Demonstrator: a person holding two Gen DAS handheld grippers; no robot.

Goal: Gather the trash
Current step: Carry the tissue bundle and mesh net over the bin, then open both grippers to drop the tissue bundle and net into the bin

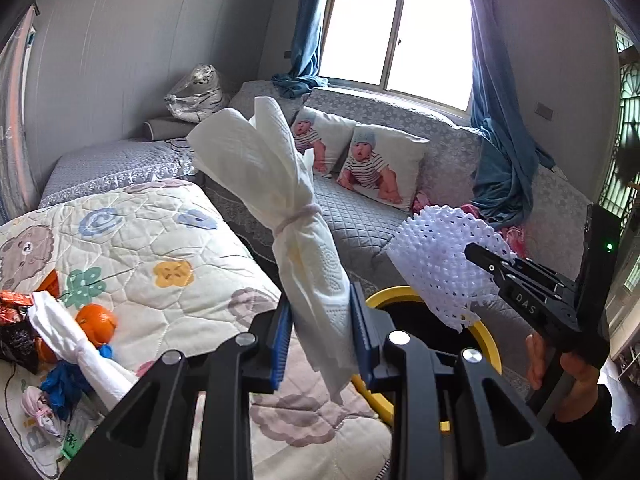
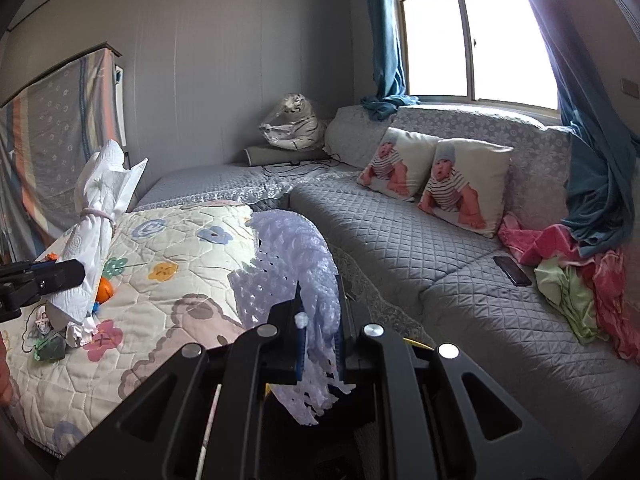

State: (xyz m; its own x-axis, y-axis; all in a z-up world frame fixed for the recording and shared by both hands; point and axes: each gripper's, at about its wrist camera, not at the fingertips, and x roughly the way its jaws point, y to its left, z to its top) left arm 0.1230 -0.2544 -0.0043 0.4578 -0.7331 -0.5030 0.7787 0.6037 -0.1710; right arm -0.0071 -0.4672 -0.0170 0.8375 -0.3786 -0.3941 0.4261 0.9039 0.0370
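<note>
My left gripper (image 1: 320, 332) is shut on a rolled white paper towel (image 1: 276, 208) tied with a rubber band, held upright above the quilt; it also shows in the right wrist view (image 2: 98, 232). My right gripper (image 2: 320, 336) is shut on a white foam fruit net (image 2: 296, 264), seen in the left wrist view (image 1: 440, 256) above a yellow-rimmed bin (image 1: 486, 336). More trash lies on the quilt at left: another tied paper towel (image 1: 80, 352), orange peels (image 1: 96, 322), foil wrappers (image 1: 14, 304) and blue plastic (image 1: 60, 388).
A flowered quilt (image 1: 160, 248) covers the surface at left. A grey corner sofa (image 2: 420, 240) holds two baby-print pillows (image 2: 464, 184), a phone (image 2: 512, 270), pink and green clothes (image 2: 568, 280) and a wrapped toy tiger (image 2: 292, 124). Blue curtains (image 1: 496, 140) hang by the window.
</note>
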